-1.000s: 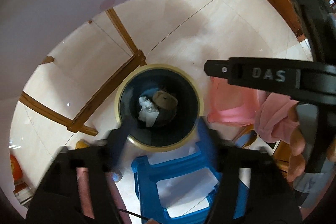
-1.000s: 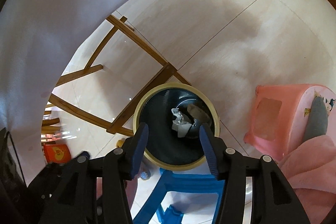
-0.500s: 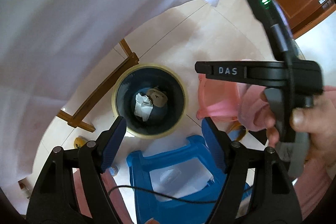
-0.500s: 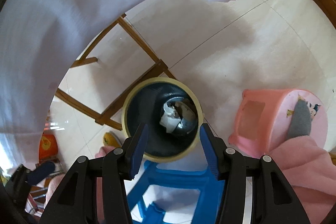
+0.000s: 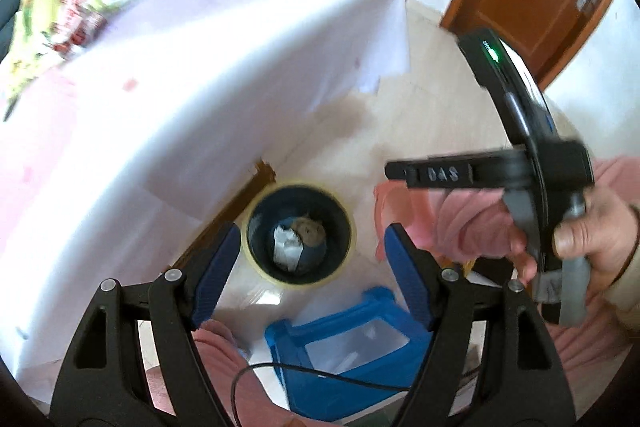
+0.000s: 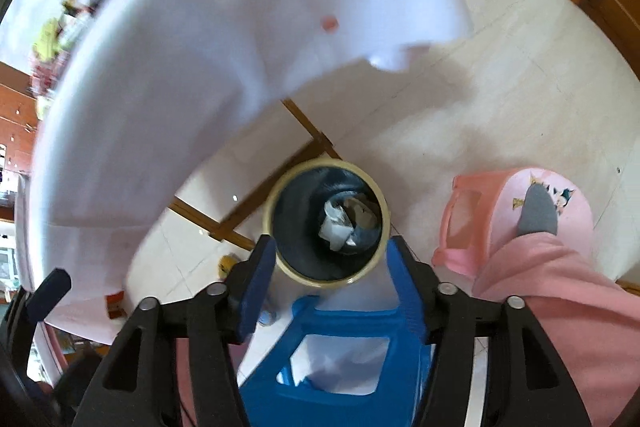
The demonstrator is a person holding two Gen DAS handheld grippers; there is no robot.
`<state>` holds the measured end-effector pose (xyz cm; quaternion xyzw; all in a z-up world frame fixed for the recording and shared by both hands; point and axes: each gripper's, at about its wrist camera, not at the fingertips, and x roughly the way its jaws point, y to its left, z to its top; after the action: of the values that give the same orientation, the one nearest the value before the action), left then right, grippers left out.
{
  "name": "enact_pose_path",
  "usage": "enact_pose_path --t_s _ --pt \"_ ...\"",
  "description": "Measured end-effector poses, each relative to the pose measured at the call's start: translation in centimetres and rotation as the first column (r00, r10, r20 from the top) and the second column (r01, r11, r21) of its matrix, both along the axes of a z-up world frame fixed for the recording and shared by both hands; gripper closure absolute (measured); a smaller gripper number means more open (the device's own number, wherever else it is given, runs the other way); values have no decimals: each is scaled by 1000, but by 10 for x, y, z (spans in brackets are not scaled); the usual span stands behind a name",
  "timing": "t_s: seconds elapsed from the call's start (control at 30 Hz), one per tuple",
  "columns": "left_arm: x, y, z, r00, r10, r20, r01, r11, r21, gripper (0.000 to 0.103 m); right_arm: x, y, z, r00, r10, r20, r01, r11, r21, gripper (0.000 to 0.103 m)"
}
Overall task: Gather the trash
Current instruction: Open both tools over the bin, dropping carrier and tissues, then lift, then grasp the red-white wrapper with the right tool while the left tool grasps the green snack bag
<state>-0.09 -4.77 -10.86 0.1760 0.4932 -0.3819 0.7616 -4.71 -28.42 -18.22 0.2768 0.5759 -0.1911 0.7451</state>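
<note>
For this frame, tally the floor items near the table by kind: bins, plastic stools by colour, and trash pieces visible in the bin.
Trash bin: 1
Blue stool: 1
Pink stool: 1
Trash pieces in the bin: 2, white crumpled paper and a brownish piece
Total: 5

Glossy tiled floor (image 6: 500, 75), white cloth tablecloth (image 5: 200, 75), blue plastic stool (image 6: 340, 355), crumpled paper (image 6: 334, 231)

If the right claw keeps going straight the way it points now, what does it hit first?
Probably the trash bin: the open right claw frames its near rim, with crumpled paper inside. Nothing shows between them, though depth is hard to judge.
</note>
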Motion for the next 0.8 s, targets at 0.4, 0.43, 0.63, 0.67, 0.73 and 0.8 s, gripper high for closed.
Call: enact_pose_path --t_s 0.4,0.43,0.63,0.67,0.73,0.8 --pt "54 59 117 961 240 139 -224 967 -118 31 33 46 162 972 147 182 -131 986 -100 25" --pt "60 65 126 954 259 150 -243 963 -119 31 41 52 174 966 173 190 -151 981 -123 25" --pt "105 106 167 916 361 174 -339 930 -146 31 100 83 241 914 305 266 -249 942 -224 25" --pt "111 110 170 912 371 173 -347 926 -151 31 109 87 248 905 321 280 -263 938 -226 25" --pt "127 120 179 900 394 189 -368 916 -157 31 136 97 262 884 363 295 -299 923 -241 25" --pt "143 129 186 888 406 214 -379 912 -157 31 158 106 267 872 390 295 -320 911 -260 26"
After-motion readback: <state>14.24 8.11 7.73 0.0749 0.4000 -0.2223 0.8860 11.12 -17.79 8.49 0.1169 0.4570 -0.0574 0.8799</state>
